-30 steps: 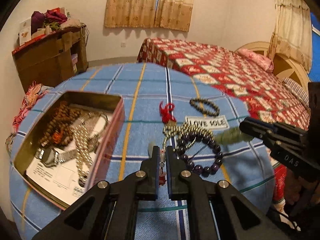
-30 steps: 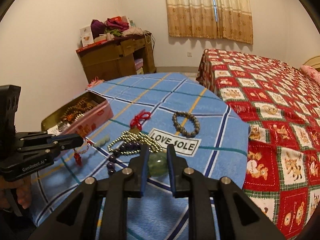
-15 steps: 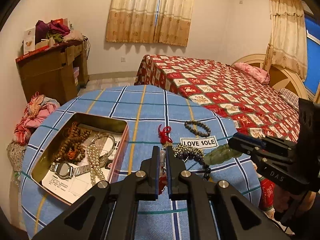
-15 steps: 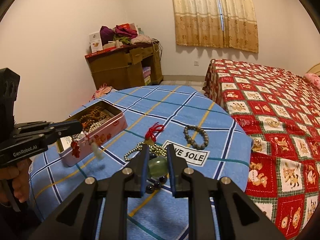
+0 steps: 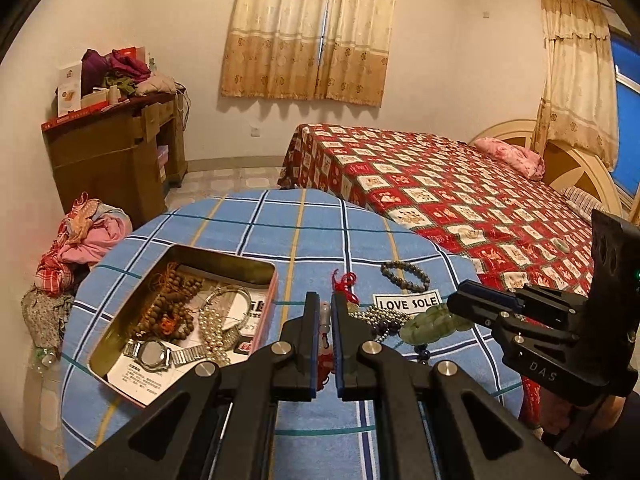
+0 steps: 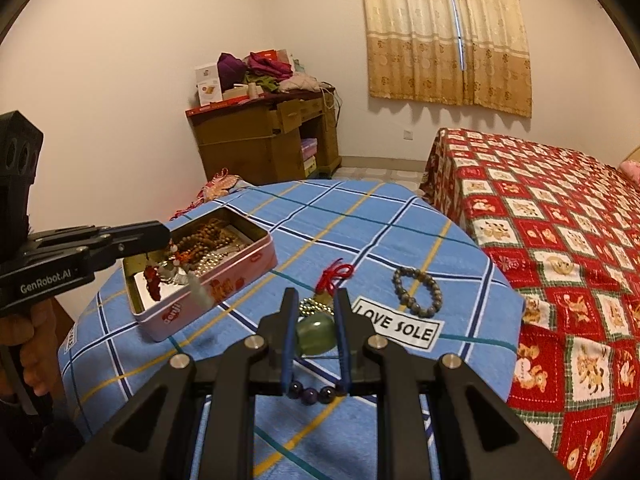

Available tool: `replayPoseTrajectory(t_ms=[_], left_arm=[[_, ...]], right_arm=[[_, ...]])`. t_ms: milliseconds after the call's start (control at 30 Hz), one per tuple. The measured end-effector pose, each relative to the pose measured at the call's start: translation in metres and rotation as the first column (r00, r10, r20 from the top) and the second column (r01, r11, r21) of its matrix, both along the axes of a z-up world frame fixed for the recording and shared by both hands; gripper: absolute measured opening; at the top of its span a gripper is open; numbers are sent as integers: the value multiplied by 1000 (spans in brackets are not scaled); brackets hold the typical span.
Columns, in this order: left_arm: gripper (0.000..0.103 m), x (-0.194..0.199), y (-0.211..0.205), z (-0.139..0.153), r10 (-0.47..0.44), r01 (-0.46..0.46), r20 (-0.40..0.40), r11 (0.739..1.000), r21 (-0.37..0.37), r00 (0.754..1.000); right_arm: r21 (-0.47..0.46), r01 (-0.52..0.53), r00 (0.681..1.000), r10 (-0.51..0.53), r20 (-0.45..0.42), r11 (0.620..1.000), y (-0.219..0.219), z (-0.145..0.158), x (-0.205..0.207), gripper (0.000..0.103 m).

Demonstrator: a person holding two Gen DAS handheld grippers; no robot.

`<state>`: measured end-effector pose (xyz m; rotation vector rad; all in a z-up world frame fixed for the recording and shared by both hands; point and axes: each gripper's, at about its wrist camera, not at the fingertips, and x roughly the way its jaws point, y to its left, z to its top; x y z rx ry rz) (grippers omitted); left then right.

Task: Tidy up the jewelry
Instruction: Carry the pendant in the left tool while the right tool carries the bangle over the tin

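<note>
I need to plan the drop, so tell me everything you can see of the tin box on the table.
The tin box is a shallow rounded rectangle, metal by its look, with pink printed outer walls and a gold inside, and no lid in view. It rests flat on the blue plaid tablecloth, left of the loose jewelry. Inside lie brown wooden beads, a pearl strand, a metal wristwatch and printed paper. The left gripper holds a red charm above its near end, apparently without touching it.
</note>
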<state>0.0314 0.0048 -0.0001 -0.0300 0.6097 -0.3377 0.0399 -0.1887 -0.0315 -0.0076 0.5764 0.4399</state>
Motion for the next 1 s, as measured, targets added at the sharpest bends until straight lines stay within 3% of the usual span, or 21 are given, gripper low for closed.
replayPoseTrajectory(t_ms=[1000], left_arm=[[4, 21, 45, 36, 97, -105, 96, 991, 85, 991]], right_arm=[[-36, -148, 986, 150, 75, 988, 76, 32, 32, 20]])
